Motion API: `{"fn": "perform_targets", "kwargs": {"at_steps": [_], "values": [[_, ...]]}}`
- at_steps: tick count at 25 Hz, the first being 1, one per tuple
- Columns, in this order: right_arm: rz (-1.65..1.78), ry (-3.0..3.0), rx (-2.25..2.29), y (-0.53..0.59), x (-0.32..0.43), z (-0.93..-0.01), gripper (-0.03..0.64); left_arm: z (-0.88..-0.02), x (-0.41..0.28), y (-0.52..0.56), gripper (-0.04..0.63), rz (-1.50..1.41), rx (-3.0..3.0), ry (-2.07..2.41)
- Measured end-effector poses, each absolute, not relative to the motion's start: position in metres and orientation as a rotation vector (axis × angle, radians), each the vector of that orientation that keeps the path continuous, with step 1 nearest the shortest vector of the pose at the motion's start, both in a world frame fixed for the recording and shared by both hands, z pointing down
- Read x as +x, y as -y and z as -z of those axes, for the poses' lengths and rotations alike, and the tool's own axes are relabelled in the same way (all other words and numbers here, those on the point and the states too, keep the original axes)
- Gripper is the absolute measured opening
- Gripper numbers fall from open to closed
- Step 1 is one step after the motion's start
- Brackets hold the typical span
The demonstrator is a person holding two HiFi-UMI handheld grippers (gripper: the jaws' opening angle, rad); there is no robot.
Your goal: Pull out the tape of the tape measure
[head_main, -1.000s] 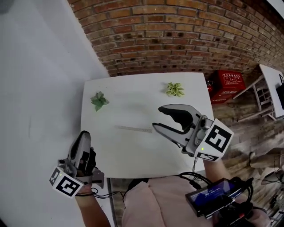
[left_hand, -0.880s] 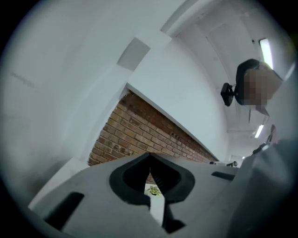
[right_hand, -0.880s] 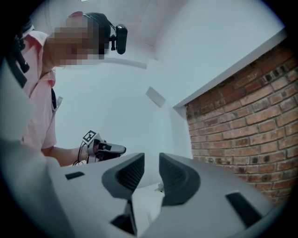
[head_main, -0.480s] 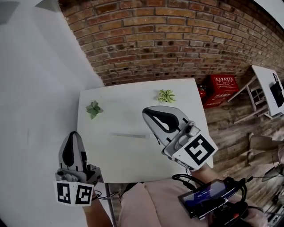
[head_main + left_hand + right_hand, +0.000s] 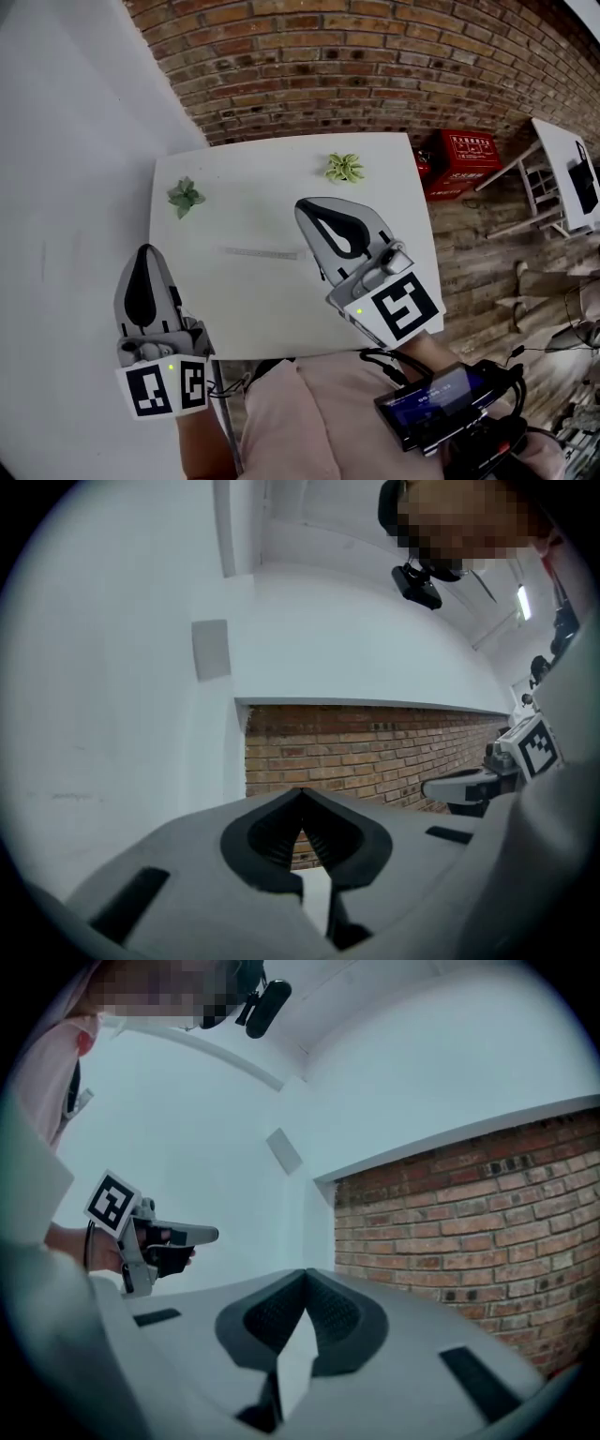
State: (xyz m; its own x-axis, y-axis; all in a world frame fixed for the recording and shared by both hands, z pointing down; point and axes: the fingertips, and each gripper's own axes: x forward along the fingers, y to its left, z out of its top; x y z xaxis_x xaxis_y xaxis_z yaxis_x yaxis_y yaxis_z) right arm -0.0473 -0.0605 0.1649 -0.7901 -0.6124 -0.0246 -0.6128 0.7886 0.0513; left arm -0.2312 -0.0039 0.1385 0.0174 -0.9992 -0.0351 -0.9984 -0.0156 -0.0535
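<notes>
Left tool: the grey two-jaw left tool (image 5: 145,251) has its jaws pressed together on nothing. It is held at the table's front left corner and points toward the wall.
Right tool: the grey two-jaw right tool (image 5: 307,210) is closed too, with nothing between its jaws. It is held above the table's right half.
Tape: a thin grey tape strip (image 5: 260,252) lies flat mid-table between the two tools, gripped by neither. Its right end is near the right tool's tip.
Table: white rectangular table (image 5: 267,314), set against a red brick wall (image 5: 375,66).
Plants: small dark green plant (image 5: 185,196) at the back left, small yellow-green plant (image 5: 344,168) at the back right.
Floor: a red box (image 5: 466,161) stands right of the table.
</notes>
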Motion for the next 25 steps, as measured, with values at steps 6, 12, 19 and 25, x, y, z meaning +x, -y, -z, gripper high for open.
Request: {"fn": "perform_targets", "kwargs": {"at_steps": [6,12,19,25], "values": [[-0.091,-2.98,-1.027,0.053,-0.045,-0.166,0.005,-0.14,-0.228,-0.003,0.005,0.043,-2.181,-2.143],[-0.053,-2.987,-1.024,0.047,-0.043,-0.168,0.005,-0.143,-0.229,-0.011,0.005,0.064,-2.172,-2.146],[-0.118,-2.975,-1.015,0.044,-0.043,-0.164,0.005,-0.135,-0.24,-0.017,0.005,0.075,-2.12,-2.156],[-0.131,-2.986,-1.011,0.045,-0.046,-0.166,0.005,-0.141,-0.239,-0.017,0.005,0.082,-2.134,-2.152]]}}
